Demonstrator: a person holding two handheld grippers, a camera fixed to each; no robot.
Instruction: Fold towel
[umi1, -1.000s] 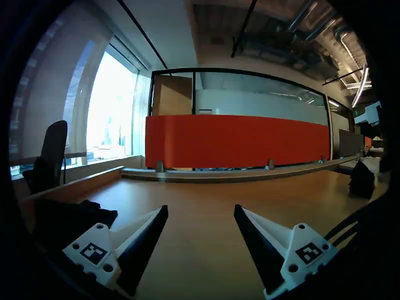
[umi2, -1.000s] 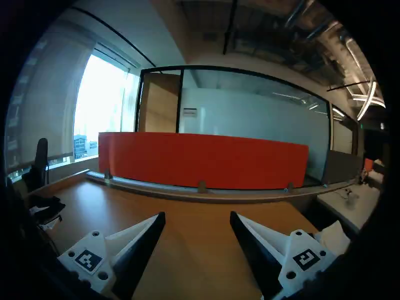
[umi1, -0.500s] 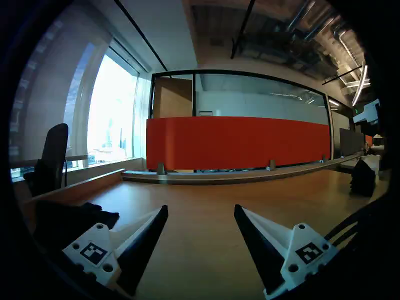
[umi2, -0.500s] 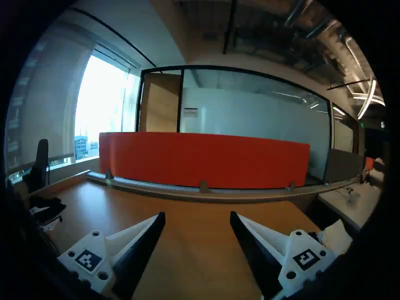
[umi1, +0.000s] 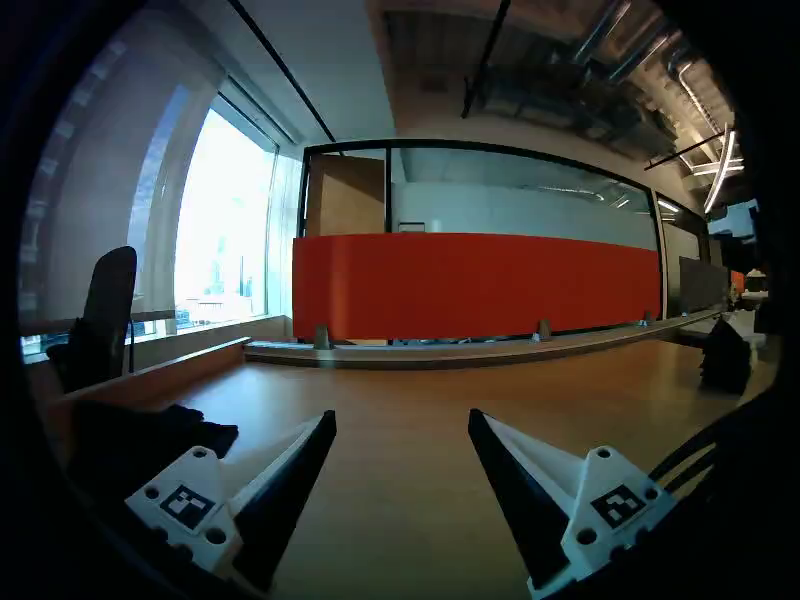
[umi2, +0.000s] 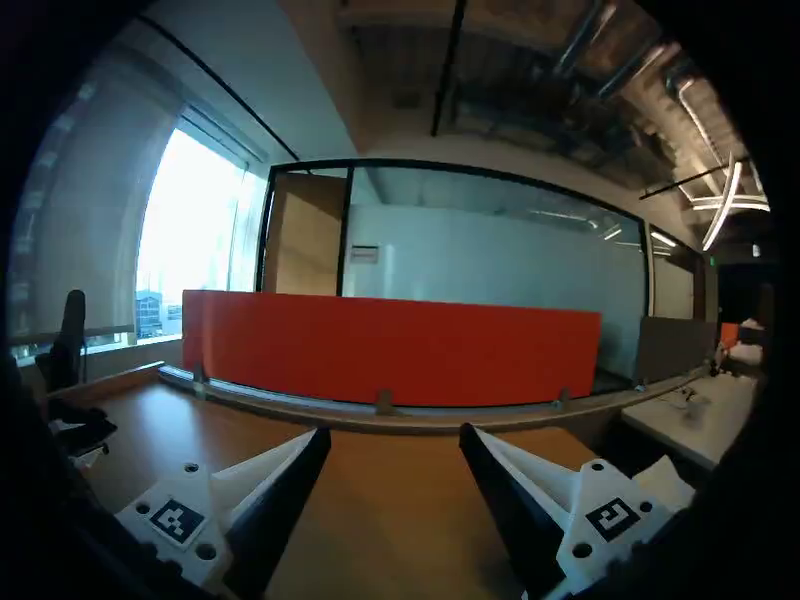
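My left gripper (umi1: 401, 415) hovers open just above the wooden table (umi1: 400, 480), with nothing between its fingers. A dark crumpled heap (umi1: 130, 440), possibly cloth, lies on the table just left of its left finger. My right gripper (umi2: 395, 430) is open too, also over the wooden table (umi2: 390, 510) and holding nothing. A white crumpled piece (umi2: 668, 478), possibly cloth, peeks out behind its right finger. I cannot tell which of these is the towel.
An orange divider panel (umi1: 470, 285) runs along the table's far edge. A black office chair (umi1: 95, 320) stands at the left by the window. A dark object (umi1: 724, 355) sits at the table's right side. A white desk (umi2: 690, 415) stands to the right.
The right gripper view has tipped upward, so the divider sits lower in it and more ceiling shows. The left gripper has hardly moved.
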